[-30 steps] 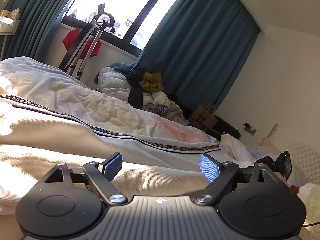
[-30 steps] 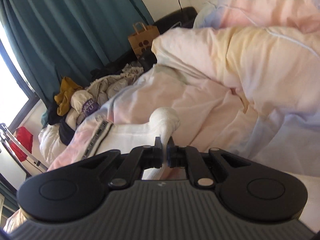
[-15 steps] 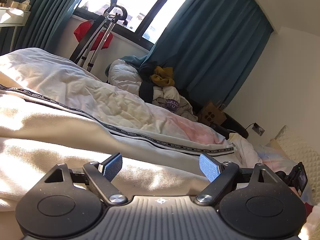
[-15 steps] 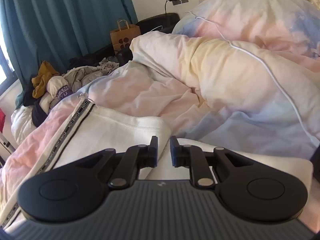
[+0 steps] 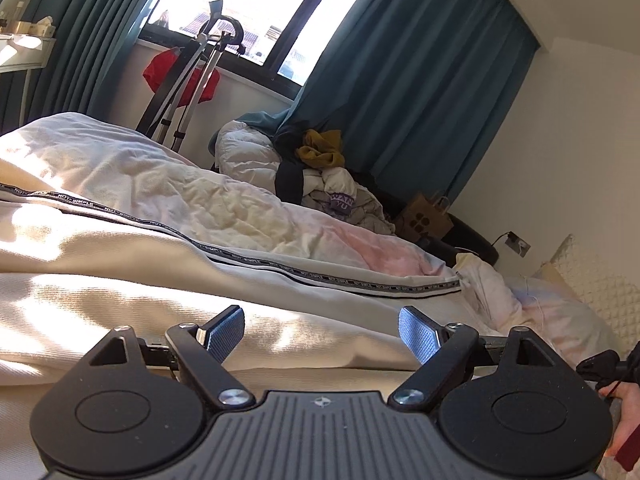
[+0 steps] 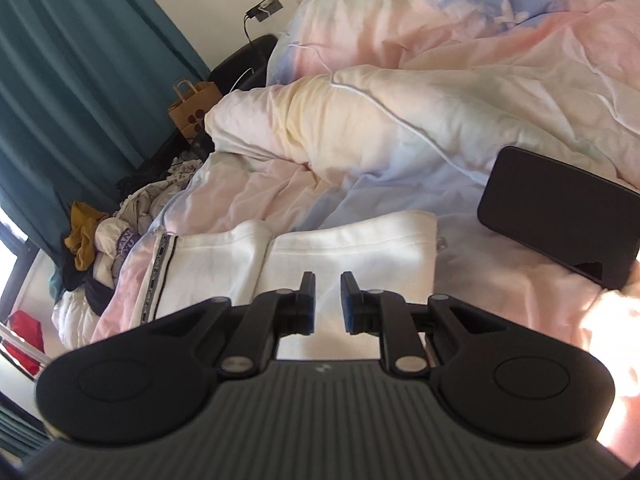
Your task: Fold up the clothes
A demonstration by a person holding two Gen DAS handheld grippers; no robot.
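A pair of cream track pants (image 5: 168, 280) lies spread out long on the bed (image 6: 460, 112), on top of the soft pink and blue duvet (image 6: 400, 92). A black stripe with small words (image 5: 328, 278) runs down the side of one leg. In the right view the two leg ends (image 6: 344, 248) lie flat and side by side, near a black phone (image 6: 556, 216) that rests on the duvet just beside them. The pants are laid flat, likely so they are easy to fold. I cannot tell how many folds they have now.

The left hand-held gripper (image 5: 322, 330) is wide open and holds nothing. It sits low over the middle of the pants, with its blue pads (image 5: 416, 330) far apart, perhaps ready to take some cloth.

The right hand-held gripper (image 6: 328, 302) is open only a little, with a small gap between its fingers, and nothing is in it. It points at the leg ends, right above them.

A pile of other clothes (image 5: 320, 176) sits by the teal curtain (image 5: 420, 92), well away from the pants.
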